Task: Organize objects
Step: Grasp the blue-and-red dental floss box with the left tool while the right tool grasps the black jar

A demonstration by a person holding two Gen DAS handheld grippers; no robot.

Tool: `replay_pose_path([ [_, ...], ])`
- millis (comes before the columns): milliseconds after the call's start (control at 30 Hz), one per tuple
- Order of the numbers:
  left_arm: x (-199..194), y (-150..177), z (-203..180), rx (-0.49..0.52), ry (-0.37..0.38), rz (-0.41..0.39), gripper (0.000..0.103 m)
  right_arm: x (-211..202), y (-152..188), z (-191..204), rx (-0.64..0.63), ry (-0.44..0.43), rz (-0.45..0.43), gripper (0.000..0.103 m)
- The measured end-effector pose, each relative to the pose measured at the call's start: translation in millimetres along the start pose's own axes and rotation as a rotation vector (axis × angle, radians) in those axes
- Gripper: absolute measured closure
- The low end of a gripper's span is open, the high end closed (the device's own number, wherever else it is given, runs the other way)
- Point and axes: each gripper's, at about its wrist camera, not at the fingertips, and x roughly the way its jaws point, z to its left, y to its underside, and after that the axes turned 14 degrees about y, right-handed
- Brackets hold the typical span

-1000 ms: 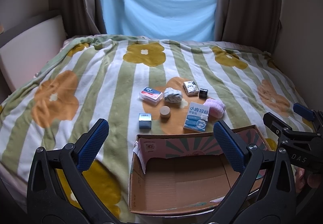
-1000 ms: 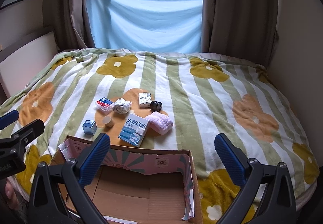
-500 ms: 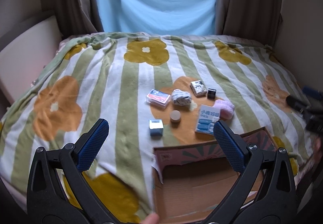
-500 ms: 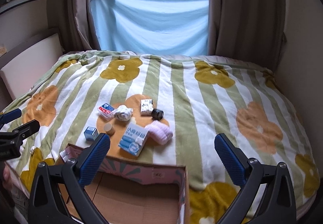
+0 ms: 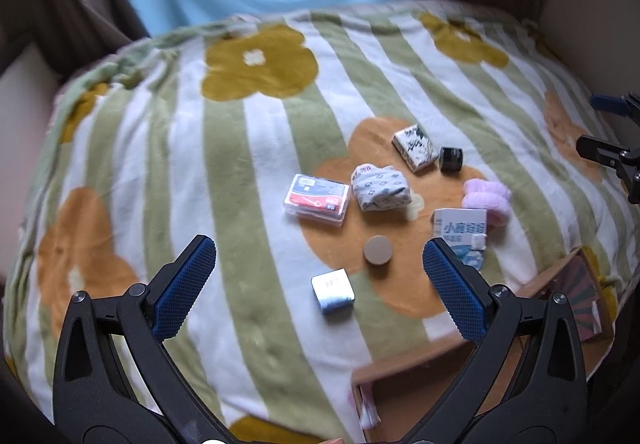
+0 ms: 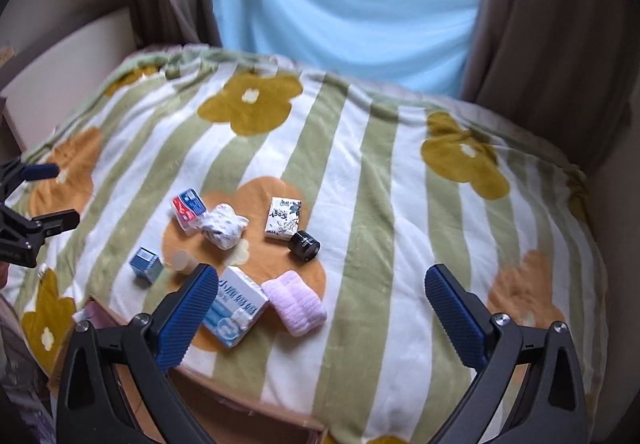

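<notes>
Several small items lie on a striped flower blanket (image 5: 160, 163): a clear card case (image 5: 318, 196), a rolled patterned cloth (image 5: 380, 187), a floral tissue pack (image 5: 414, 147), a black jar (image 5: 451, 159), a pink towel roll (image 5: 486, 199), a blue-and-white box (image 5: 460, 234), a beige round lid (image 5: 377, 250) and a small silver-blue cube box (image 5: 333, 290). My left gripper (image 5: 316, 284) is open and empty, above the cube box. My right gripper (image 6: 320, 308) is open and empty over the pink towel roll (image 6: 294, 302) and the blue-and-white box (image 6: 234, 312).
An open cardboard box (image 5: 460, 376) sits at the blanket's near edge, below the items; it also shows in the right wrist view (image 6: 224, 416). A blue cloth (image 6: 340, 3) and brown curtains (image 6: 540, 23) hang behind the bed. A headboard (image 6: 68, 55) stands at the left.
Both grippers have moved forward and tilted down over the items, which now look much closer. The cardboard box has slid to the bottom of both views. Both stay open.
</notes>
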Motion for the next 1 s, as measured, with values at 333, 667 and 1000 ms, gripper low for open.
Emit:
replay_pose_path([
  [333,114,-25,42,-0.016,0.057,0.179,0.0,111,-15,21,-0.096,-0.05,0.18,0.0],
  [667,182,-24,54,0.047,0.059,0.284,0.004,174,-13,47,-0.204,-0.062,0.272,0.013],
  [1000,213,-30,64,0.039,0.074,0.323,0.014,209,-9,61,-0.258,-0.077,0.308,0.039],
])
